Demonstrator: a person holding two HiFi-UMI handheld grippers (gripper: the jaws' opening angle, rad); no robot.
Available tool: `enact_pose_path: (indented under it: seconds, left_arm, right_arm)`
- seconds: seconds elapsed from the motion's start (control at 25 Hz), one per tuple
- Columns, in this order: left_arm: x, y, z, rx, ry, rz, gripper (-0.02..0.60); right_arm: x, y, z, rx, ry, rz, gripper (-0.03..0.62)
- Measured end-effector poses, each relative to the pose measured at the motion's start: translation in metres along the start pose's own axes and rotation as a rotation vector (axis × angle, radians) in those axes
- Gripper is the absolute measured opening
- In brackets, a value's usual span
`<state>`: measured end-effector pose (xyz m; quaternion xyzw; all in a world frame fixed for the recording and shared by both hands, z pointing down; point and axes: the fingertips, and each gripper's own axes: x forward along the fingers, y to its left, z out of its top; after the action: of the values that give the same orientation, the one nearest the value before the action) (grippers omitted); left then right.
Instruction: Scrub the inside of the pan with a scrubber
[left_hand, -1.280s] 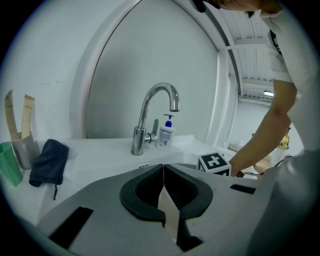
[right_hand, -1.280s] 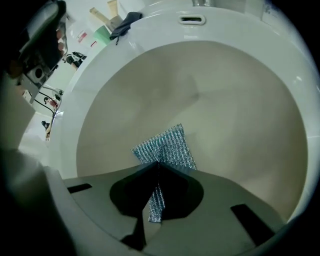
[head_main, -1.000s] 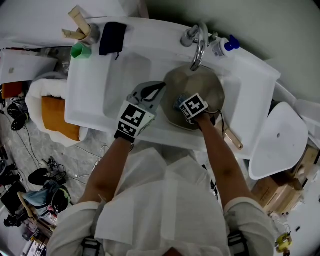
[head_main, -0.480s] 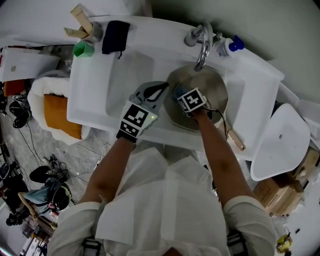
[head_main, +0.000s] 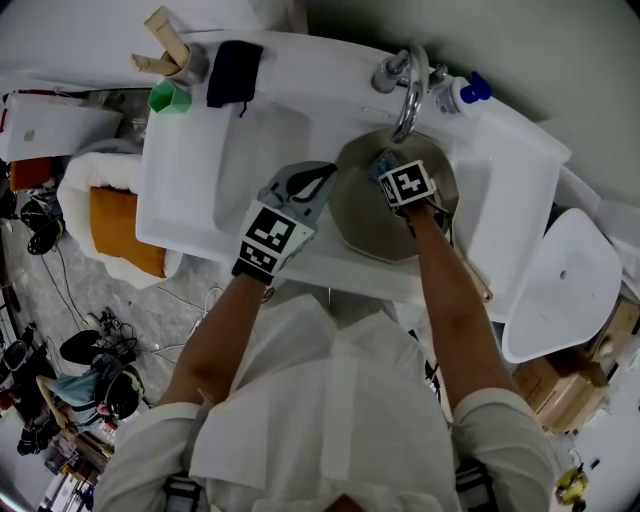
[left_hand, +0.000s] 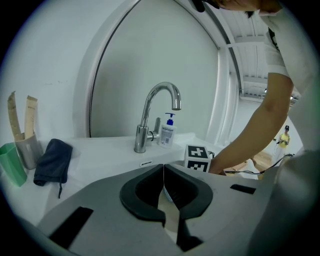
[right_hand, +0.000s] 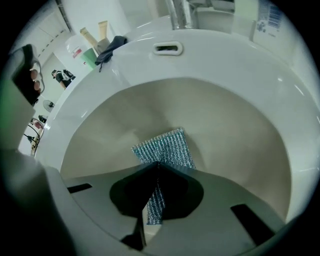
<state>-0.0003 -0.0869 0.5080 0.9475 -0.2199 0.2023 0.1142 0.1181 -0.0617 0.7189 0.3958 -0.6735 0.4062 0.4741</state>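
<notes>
Pan (head_main: 368, 222) with scrubber (right_hand: 165, 147) inside, barcode-labelled bottle (right_hand: 264, 19) nearby

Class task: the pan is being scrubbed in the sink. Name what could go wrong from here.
1. The right gripper pinches the scrubber by one end only. Most of it sticks out past the jaws, so a hard stroke might pull it free.
2. It works close under the faucet; a longer stroke could knock the spout.
3. The left gripper is shut at the rim of the pan, but a grip on it can't be confirmed, so the pan might shift.
</notes>
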Motion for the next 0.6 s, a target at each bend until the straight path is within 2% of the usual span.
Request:
enact_pose_path:
  seconds: [0.28, 0.44, 0.6]
  left_arm:
    - [0.002, -0.003, 0.002, 0.001, -0.003, -0.006, 0.017]
    - [0.003, -0.004, 0.003, 0.003, -0.007, -0.009, 0.017]
    - [0.003, -0.004, 0.005, 0.000, -0.013, -0.008, 0.017]
  right_arm:
    - [-0.015, -0.026, -0.029, 0.025, 0.084, -0.053, 0.014]
    - [-0.019, -0.016, -0.051, 0.005, 0.167, -0.020, 0.014]
    - [-0.019, 0.005, -0.071, -0.021, 0.234, 0.058, 0.014]
